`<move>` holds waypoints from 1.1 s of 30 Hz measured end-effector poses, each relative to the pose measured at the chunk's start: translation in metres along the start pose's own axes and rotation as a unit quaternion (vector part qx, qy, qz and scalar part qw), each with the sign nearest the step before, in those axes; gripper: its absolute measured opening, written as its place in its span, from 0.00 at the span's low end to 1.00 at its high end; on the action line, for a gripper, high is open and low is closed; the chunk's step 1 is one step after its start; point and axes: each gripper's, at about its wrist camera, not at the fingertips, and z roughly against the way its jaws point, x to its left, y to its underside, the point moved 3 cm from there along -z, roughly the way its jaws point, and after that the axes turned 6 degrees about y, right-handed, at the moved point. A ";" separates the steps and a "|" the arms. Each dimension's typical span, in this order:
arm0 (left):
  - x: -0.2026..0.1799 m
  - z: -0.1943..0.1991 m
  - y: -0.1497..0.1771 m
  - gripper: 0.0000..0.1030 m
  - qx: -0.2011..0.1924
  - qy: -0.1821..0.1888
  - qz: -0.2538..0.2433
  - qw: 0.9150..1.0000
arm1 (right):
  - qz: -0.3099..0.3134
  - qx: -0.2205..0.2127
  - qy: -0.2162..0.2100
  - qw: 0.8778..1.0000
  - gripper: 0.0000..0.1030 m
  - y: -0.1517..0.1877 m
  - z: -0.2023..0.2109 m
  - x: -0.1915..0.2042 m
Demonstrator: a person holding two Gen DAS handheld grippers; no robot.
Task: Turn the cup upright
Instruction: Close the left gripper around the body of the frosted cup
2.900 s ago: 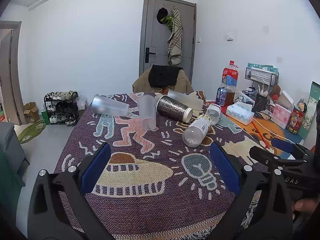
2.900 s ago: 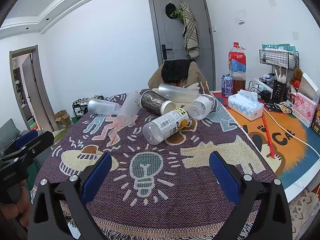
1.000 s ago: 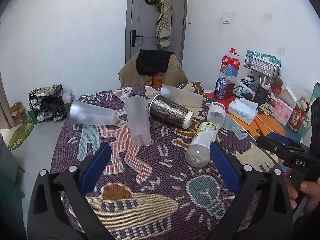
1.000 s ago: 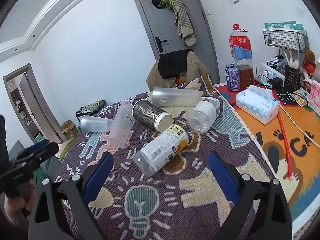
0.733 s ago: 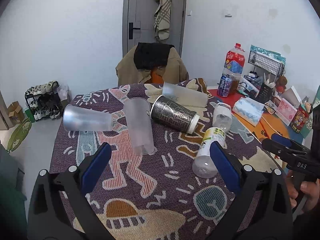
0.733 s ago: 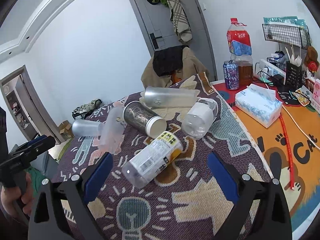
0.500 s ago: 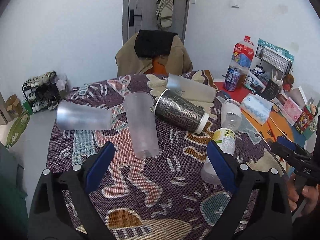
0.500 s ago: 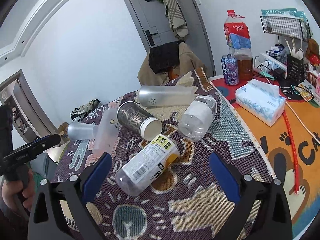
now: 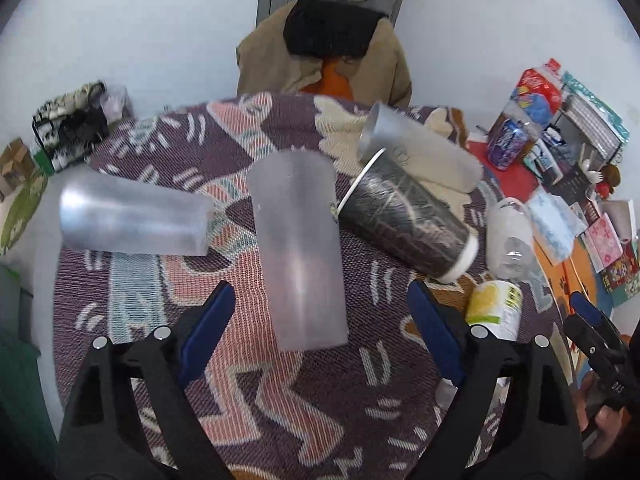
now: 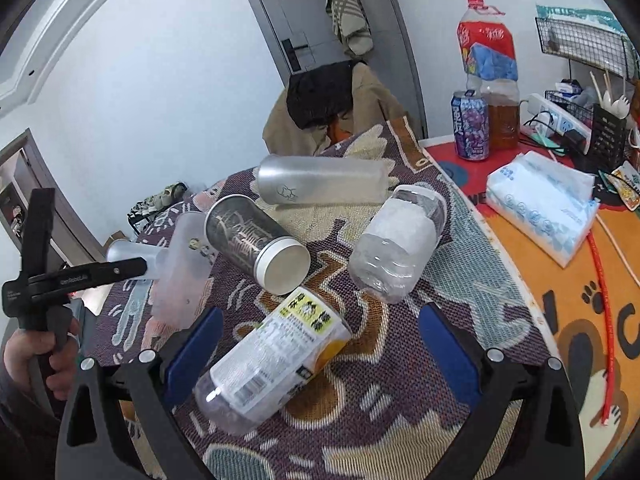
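Note:
Several cups and bottles lie on their sides on the patterned cloth [image 9: 280,400]. A frosted cup [image 9: 298,252] lies lengthwise straight ahead of my open left gripper [image 9: 320,328], its near end between the blue pads, untouched; it also shows in the right wrist view [image 10: 180,272]. Another frosted cup [image 9: 132,218] lies to its left. A dark printed cup [image 9: 404,220] [image 10: 256,244] with a white rim and a third frosted cup [image 9: 420,152] [image 10: 320,184] lie to the right. My open right gripper [image 10: 320,344] hovers over a labelled bottle [image 10: 276,356].
A clear bottle [image 10: 396,244] lies beside the dark cup. An orange mat [image 10: 580,320], a tissue pack [image 10: 540,204], a can [image 10: 470,126], a big soda bottle [image 10: 486,64] and a wire rack stand at the right. A draped chair [image 9: 324,52] stands behind the table.
Both grippers have moved forward and tilted down over the table. The middle frosted cup now lies between my left pads. The labelled bottle is now close under my right gripper. Nothing is gripped.

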 end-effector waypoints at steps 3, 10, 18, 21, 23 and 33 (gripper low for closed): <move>0.008 -0.022 -0.005 0.84 0.020 0.005 0.008 1.000 | 0.007 0.006 0.000 1.000 0.93 -0.001 -0.012 0.005; 0.026 -0.073 -0.010 0.84 0.083 0.032 0.046 0.995 | 0.010 -0.001 0.000 1.000 0.93 -0.005 -0.018 0.009; 0.037 -0.093 -0.008 0.62 0.110 0.043 0.078 0.990 | -0.001 0.007 0.002 1.000 0.93 0.003 -0.017 0.000; 0.029 -0.073 -0.007 0.61 0.084 0.040 0.067 0.993 | -0.008 0.006 0.003 1.000 0.93 0.007 -0.010 -0.006; 0.024 -0.059 -0.005 0.61 0.072 0.051 0.067 0.994 | -0.012 0.002 0.002 1.000 0.93 0.009 -0.002 -0.009; -0.014 0.032 0.023 0.61 0.012 0.085 0.037 0.996 | -0.032 -0.015 -0.016 0.999 0.93 0.030 0.044 -0.016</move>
